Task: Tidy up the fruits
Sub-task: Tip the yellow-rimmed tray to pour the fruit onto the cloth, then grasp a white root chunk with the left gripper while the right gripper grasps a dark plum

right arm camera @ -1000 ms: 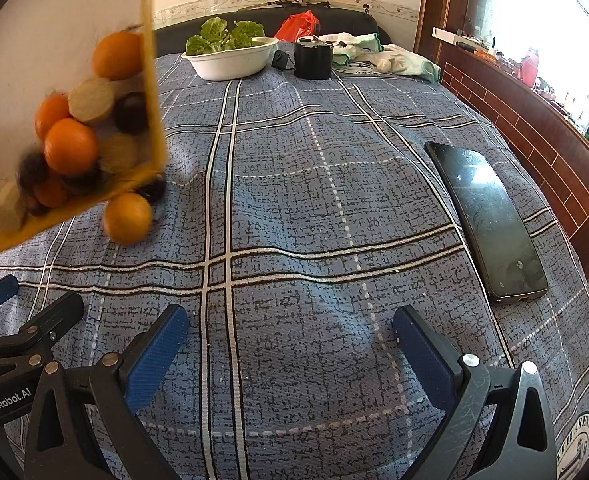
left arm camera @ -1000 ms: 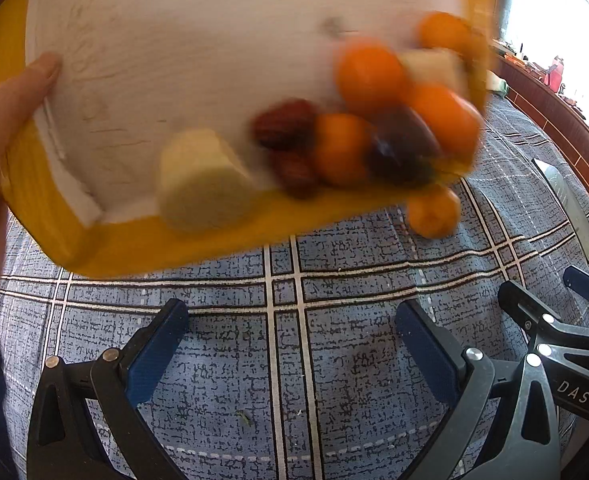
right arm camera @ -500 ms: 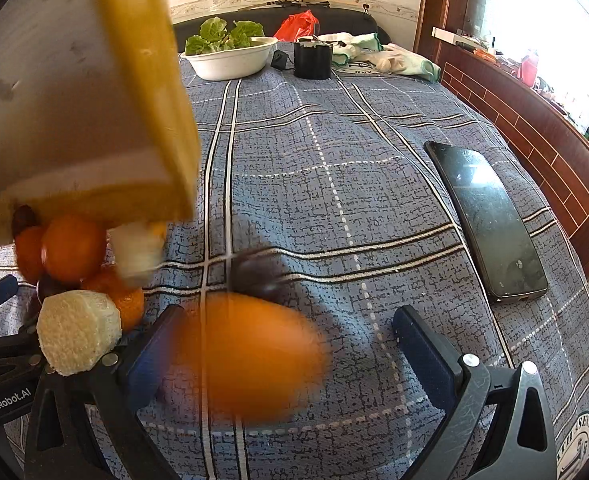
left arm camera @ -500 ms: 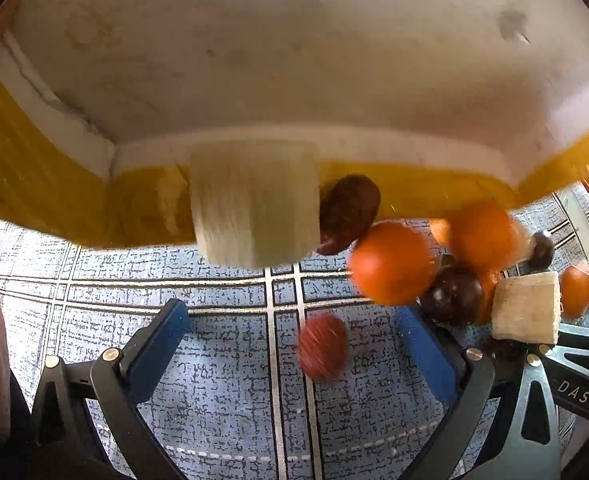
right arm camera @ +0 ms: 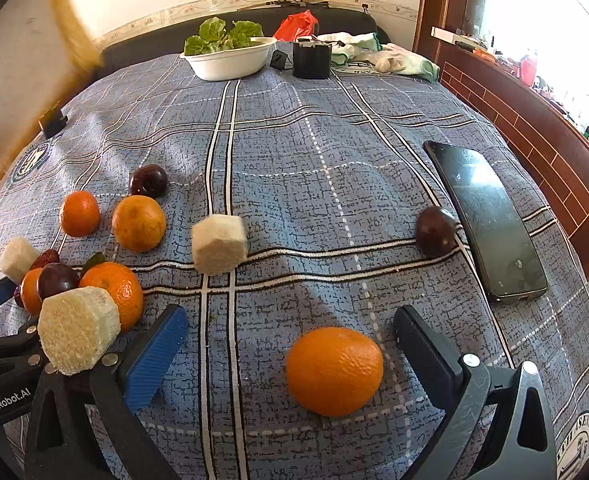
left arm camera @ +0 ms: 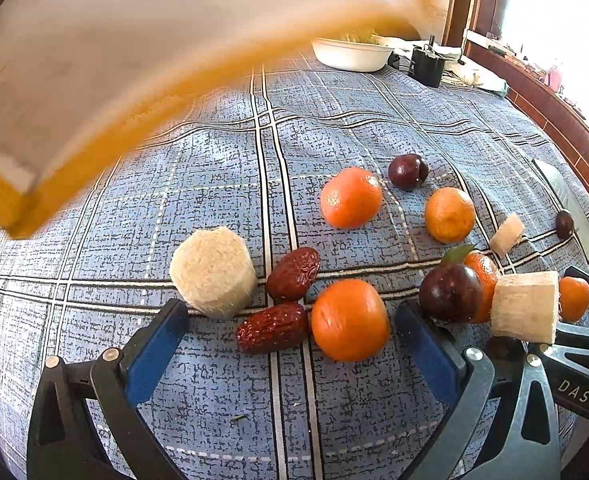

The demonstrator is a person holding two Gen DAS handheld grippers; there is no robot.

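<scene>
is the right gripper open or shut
Open: the right gripper has its jaws spread wide, an orange lying on the cloth between them, untouched.

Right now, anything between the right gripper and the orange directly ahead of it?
Nothing visible. The orange lies on bare cloth in front of the open right gripper, roughly centred between its fingers. The nearest other piece, a white chunk, sits farther out.

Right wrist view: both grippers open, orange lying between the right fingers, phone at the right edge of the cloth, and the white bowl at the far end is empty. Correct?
Not quite. The white bowl is not empty: the right wrist view shows green leaves in it. The rest holds: orange between the open right gripper's fingers, phone at the right edge, left gripper open.
</scene>
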